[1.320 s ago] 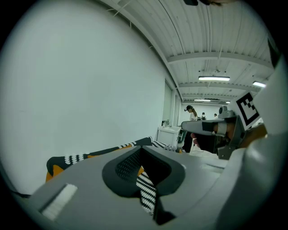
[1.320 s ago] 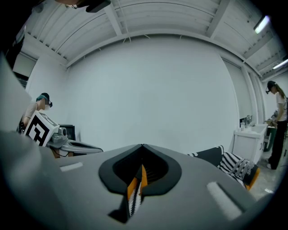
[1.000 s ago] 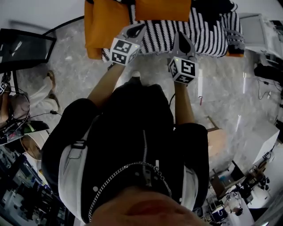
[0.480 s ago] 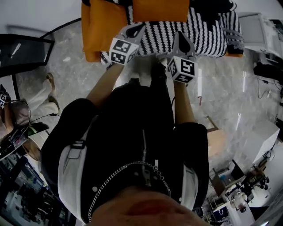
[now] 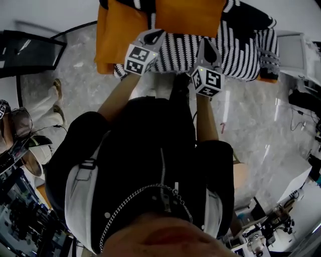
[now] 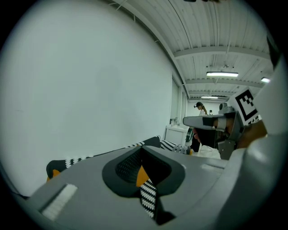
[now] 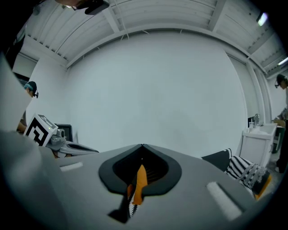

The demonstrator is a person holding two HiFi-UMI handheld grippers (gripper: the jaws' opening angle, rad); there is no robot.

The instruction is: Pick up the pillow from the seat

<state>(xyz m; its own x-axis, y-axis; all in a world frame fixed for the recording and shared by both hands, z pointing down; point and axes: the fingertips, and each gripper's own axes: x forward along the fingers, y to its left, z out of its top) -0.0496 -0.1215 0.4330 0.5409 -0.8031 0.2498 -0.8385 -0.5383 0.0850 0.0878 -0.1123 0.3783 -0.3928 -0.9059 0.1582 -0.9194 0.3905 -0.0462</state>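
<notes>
An orange pillow [image 5: 188,15] lies at the back of an orange seat [image 5: 118,35] that is draped with a black-and-white striped blanket [image 5: 241,47]. My left gripper [image 5: 159,33] is shut and empty, its tips over the blanket's front edge, just left of the pillow. My right gripper [image 5: 206,42] is also shut and empty, over the blanket below the pillow's right end. In the left gripper view the shut left gripper [image 6: 143,147] shows orange and stripes through its slot. The right gripper [image 7: 142,145] shows the same in its own view.
A dark screen on a stand [image 5: 30,47] is at the left, with a seated person [image 5: 37,108] below it. A white cabinet [image 5: 291,47] stands right of the seat. Workbenches with clutter [image 5: 281,221] fill the lower right. Pale stone floor [image 5: 251,105] lies between.
The seat and pillow have slid lower and closer in the head view. Both shut grippers now reach further over the striped blanket.
</notes>
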